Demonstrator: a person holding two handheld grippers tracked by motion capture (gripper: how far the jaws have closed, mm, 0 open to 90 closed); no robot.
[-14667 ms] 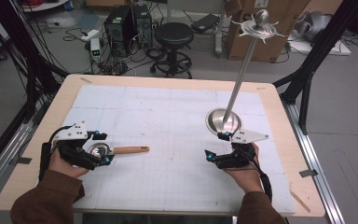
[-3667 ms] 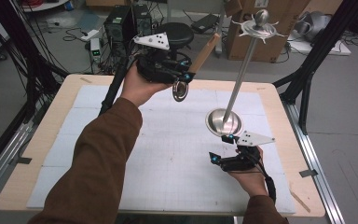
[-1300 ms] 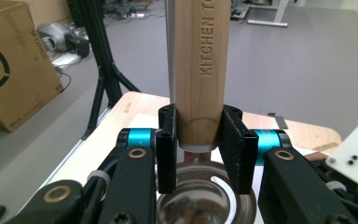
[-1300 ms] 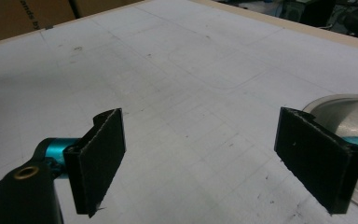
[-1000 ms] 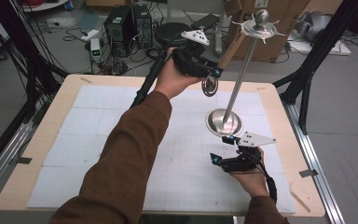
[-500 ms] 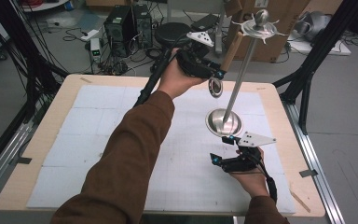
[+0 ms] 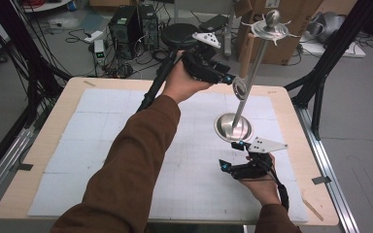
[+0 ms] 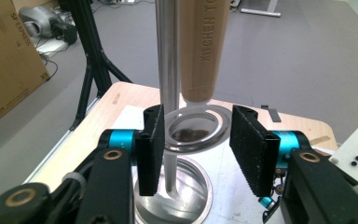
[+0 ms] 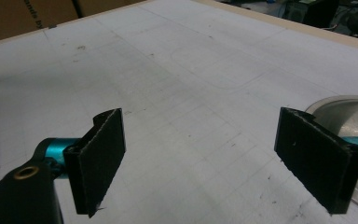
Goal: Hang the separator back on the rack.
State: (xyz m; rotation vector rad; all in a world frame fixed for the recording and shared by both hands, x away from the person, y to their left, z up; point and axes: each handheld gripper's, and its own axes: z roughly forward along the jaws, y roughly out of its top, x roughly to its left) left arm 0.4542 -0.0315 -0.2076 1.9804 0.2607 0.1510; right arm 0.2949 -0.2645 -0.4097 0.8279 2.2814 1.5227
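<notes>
Since the earlier frame, the left gripper [image 8: 193,149] has just been opening its jaws; the strainer [image 8: 196,128] hangs free between the pads, beside the stand's pole [image 7: 250,77]. Right gripper [image 7: 233,155] rests released on the table [image 7: 53,145], just beside the stand's base [image 7: 233,127].

The stand's pole [image 8: 167,56] and round base [image 7: 233,127] are polished, mirror-bright metal. The utensil hanging beside it has a smooth matt wooden handle [image 8: 203,46] and a glossy steel ring [image 8: 196,132]. Rough black foam-like pads [image 8: 254,149] face the left gripper [image 8: 198,149], and matt white paper [image 7: 126,141] covers the pale wooden table [image 7: 39,150].
</notes>
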